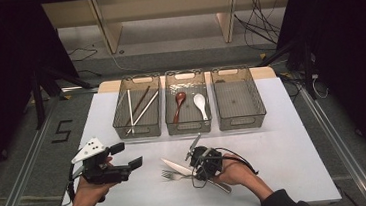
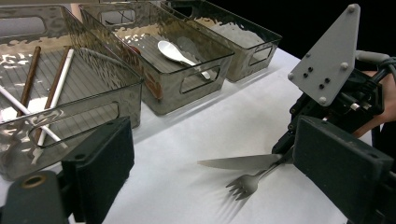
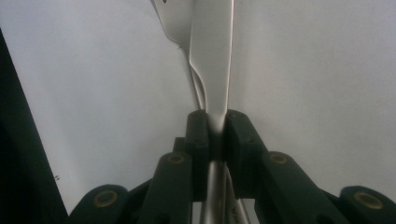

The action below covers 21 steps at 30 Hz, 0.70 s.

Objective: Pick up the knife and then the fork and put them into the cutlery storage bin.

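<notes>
1. While the left gripper [image 1: 125,157] hovers low over the worktop's [image 1: 285,144] near-left part, its fingers [image 2: 100,172] stand spread wide with nothing between them.
2. The right gripper [image 1: 196,164] sits on the worktop's near middle, its fingers [image 3: 198,135] pinching a knife [image 3: 212,70] at the neck where blade meets handle; no earlier frame accompanies this one.
3. The knife [image 1: 175,167] lies flat on the white worktop, blade pointing left in the high view, handle running back under the right hand [image 1: 237,173].
4. A fork [image 2: 247,183] lies under the knife and just beside it, tines toward the left gripper; its handle passes beneath the blade, and whether the fingers also pinch it cannot be told.
5. Three clear bins line the far edge: the left bin [image 1: 137,107] holds chopsticks [image 1: 141,109], the middle bin [image 1: 187,102] a brown spoon [image 1: 179,103] and a white spoon [image 1: 200,104], and the right bin [image 1: 238,98] stands beside them.
</notes>
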{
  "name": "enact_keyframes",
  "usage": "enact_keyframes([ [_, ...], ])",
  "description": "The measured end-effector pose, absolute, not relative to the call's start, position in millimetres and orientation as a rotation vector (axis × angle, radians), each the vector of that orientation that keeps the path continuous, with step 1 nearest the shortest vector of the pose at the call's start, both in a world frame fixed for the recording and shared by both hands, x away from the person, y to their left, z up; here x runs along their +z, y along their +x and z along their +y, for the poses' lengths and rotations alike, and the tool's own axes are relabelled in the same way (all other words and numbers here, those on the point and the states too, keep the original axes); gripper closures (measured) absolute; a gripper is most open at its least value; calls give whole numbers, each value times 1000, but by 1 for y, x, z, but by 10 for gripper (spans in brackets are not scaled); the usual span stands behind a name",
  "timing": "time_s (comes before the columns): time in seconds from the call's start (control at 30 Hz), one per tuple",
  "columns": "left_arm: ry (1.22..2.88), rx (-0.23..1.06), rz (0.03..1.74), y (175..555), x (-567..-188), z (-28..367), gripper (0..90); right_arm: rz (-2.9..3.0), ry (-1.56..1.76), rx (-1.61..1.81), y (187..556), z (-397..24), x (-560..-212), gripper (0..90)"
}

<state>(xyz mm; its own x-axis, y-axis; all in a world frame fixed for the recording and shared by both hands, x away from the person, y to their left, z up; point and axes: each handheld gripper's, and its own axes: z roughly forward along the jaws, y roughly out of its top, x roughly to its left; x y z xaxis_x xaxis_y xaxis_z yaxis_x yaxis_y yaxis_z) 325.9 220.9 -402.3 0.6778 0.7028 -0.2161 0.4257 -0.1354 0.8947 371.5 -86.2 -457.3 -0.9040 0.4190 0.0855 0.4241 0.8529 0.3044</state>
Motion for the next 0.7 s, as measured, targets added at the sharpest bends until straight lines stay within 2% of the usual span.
enact_keyframes([
  [0.7, 1765, 310, 906, 325, -402, 221, 119, -2998, -786, -545, 382, -94, -451, 812],
])
